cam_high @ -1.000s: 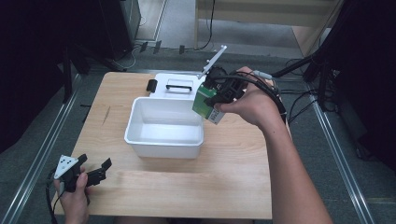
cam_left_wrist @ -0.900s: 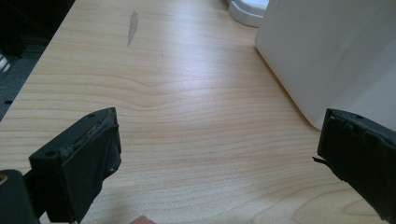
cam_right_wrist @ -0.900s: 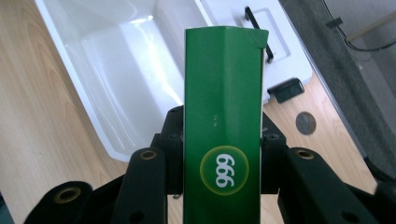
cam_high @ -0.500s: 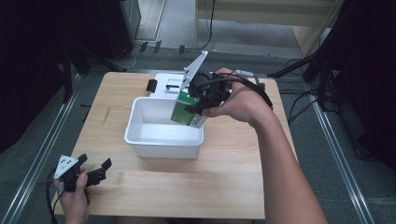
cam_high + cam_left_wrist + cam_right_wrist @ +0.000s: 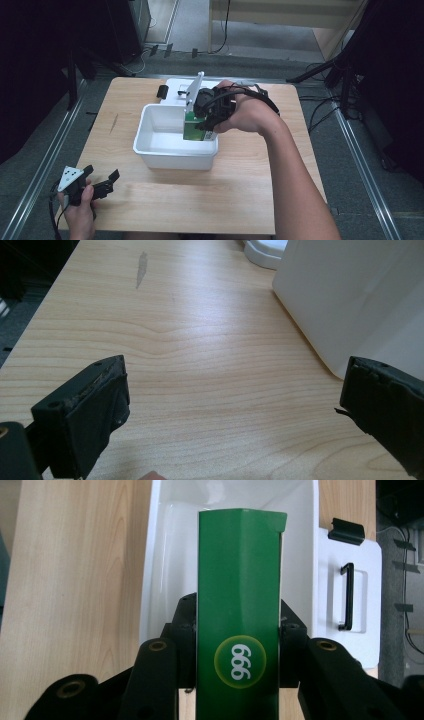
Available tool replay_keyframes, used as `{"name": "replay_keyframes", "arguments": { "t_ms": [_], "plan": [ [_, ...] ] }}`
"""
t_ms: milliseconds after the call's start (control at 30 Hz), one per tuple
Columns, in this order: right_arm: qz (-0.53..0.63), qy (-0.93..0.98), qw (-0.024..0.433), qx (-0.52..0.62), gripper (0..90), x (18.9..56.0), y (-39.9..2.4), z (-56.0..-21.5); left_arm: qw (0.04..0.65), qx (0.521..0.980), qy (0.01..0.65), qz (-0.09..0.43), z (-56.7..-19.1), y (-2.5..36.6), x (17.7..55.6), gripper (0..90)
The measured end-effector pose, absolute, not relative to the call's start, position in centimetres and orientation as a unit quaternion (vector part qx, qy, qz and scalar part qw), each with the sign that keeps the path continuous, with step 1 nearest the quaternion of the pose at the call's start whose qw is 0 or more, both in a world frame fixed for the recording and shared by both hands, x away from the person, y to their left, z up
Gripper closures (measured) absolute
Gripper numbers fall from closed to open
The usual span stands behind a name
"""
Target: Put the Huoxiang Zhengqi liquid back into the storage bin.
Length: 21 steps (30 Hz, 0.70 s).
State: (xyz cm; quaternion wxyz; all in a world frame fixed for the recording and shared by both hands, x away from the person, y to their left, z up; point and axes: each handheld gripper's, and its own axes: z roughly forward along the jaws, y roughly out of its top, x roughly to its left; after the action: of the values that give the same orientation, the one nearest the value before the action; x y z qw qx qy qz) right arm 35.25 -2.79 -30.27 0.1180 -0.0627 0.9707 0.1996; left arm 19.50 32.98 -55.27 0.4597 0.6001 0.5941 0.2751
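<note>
The right gripper (image 5: 238,645) clamps a green carton (image 5: 238,595), probably light, crushable cardboard, by its flat sides over the white tub (image 5: 150,150); the left gripper (image 5: 235,405) stands open.

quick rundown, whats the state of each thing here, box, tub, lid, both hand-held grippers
green box: clamped in the right hand-held gripper, lower end inside the tub
white tub: open, upright on the table
lid: off, lying flat behind the tub
right hand-held gripper: shut on the green box
left hand-held gripper: open, holding nothing, above bare table
</note>
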Motion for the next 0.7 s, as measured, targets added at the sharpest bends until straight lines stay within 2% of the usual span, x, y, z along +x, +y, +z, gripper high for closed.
{"name": "replay_keyframes", "arguments": {
  "t_ms": [700],
  "plan": [
    [0.183, 0.976, 0.113, -0.024, 63.8, 37.0, -1.8, -35.2, 0.46, 0.601, 0.594, 0.273, -55.3, 33.0, 19.5, 0.1]
  ]
}}
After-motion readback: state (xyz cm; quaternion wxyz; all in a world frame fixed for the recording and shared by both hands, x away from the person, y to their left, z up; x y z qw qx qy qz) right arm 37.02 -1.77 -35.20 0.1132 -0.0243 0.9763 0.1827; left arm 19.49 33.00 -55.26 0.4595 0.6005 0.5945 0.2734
